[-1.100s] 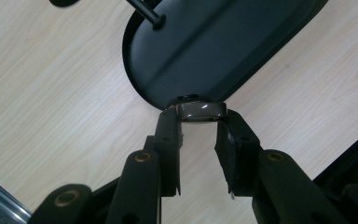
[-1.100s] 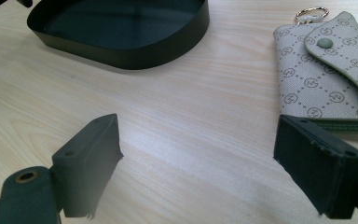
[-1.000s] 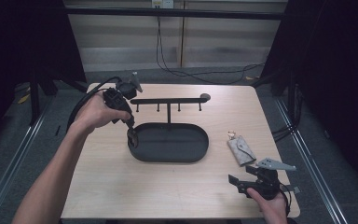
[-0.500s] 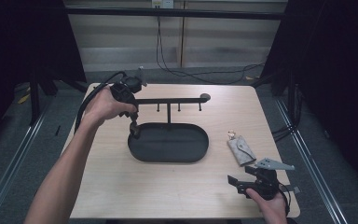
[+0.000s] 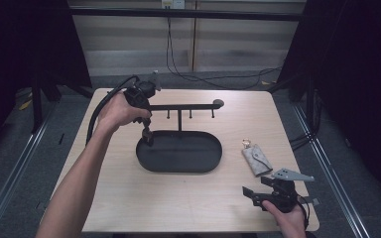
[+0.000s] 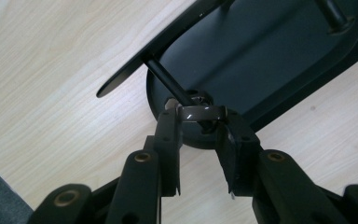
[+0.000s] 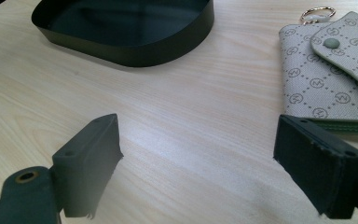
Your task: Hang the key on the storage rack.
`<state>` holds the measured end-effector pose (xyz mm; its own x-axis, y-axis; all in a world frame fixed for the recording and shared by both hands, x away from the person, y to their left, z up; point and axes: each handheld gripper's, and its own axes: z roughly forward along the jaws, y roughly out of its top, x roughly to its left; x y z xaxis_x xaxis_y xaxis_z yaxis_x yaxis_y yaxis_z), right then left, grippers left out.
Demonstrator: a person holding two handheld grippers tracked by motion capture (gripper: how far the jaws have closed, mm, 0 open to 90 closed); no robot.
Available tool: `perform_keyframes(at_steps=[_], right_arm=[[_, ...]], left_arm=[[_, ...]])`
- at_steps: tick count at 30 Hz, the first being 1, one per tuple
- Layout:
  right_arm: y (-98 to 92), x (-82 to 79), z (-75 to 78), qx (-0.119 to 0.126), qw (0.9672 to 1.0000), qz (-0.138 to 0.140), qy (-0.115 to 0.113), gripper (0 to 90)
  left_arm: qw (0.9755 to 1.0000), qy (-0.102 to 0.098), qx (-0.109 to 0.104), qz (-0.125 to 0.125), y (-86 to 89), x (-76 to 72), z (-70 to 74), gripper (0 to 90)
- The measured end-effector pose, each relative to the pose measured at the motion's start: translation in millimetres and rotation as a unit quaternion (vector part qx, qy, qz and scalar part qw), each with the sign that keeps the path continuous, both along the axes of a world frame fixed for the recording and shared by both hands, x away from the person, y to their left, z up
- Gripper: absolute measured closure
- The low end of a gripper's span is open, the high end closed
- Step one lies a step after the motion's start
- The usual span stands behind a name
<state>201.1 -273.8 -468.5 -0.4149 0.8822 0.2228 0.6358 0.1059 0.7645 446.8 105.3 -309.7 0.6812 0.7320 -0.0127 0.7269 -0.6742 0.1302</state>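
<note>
Left gripper view, left gripper (image 6: 200, 121) clamped on dark glossy ring (image 6: 200, 113), smooth band, right gripper (image 7: 198, 154) wide

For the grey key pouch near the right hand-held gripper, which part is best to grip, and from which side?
Probably grip the grey key pouch across its two long edges, coming from above. It lies flat on the table, so only its thin sides offer purchase. Stay clear of the snap flap and the metal ring, which look loose.

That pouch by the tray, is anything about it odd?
Slightly: the pouch lies on the bare table, askew to the edge, its flap unsnapped and lifted, well apart from the tray.
</note>
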Motion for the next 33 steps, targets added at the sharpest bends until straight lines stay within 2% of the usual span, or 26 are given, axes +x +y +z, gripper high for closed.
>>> perform_keyframes(at_steps=[2, 3, 6, 13, 15, 17, 20, 21, 22, 25, 28, 33], right_arm=[[0.2, 0.0, 0.1, -0.001, 1.0000, 0.001, 0.001, 14.3], [0.4, -0.1, 0.2, -0.001, 1.0000, 0.000, 0.001, 14.3], [0.1, 0.3, -0.2, 0.000, 1.0000, -0.002, 0.001, 14.4], [-0.1, -0.9, 0.7, 0.002, 1.0000, -0.003, 0.001, 14.6], [-0.2, 0.0, 0.6, 0.002, 1.0000, -0.001, 0.001, 14.9], [0.2, 0.4, 0.4, 0.001, 1.0000, 0.000, 0.002, 15.1], [0.7, 0.9, 0.3, 0.002, 1.0000, -0.003, 0.003, 15.1], [0.4, 1.2, 0.2, 0.002, 1.0000, -0.003, 0.002, 15.1], [-0.1, 1.9, -0.3, 0.003, 1.0000, -0.005, 0.004, 15.1], [-0.6, 1.6, -0.3, 0.005, 1.0000, -0.006, 0.004, 15.2], [-1.1, 1.1, -0.3, 0.013, 0.9999, -0.008, 0.006, 15.4], [-0.5, 0.9, -0.4, 0.004, 1.0000, -0.004, 0.005, 15.6]], left_arm=[[1.0000, 0.000, -0.003, 0.009, -0.1, 1.3, -1.0, 70.7], [1.0000, -0.002, 0.002, 0.005, -0.2, 2.1, -0.6, 70.7], [0.9998, -0.012, 0.011, 0.014, -4.2, 1.5, -1.6, 70.7], [0.9997, -0.013, -0.012, 0.018, 2.7, 3.1, -4.0, 69.8], [0.9996, -0.016, -0.014, 0.017, 4.6, 1.9, -4.5, 64.7], [0.9993, -0.018, -0.028, 0.018, 7.0, 0.5, -4.5, 61.6], [0.9990, -0.018, -0.038, 0.017, 8.9, -2.0, -4.3, 53.5], [0.9985, -0.019, -0.047, 0.023, 9.8, -4.6, -3.7, 53.5], [0.9983, -0.017, -0.053, 0.018, 11.1, -6.7, -2.3, 47.3], [0.9974, -0.019, -0.068, 0.014, 14.6, -9.7, 0.4, 38.3], [0.9963, -0.022, -0.083, 0.011, 18.2, -12.9, 2.5, 33.2], [0.9961, -0.028, -0.083, 0.010, 22.3, -19.4, -1.7, 29.4]])
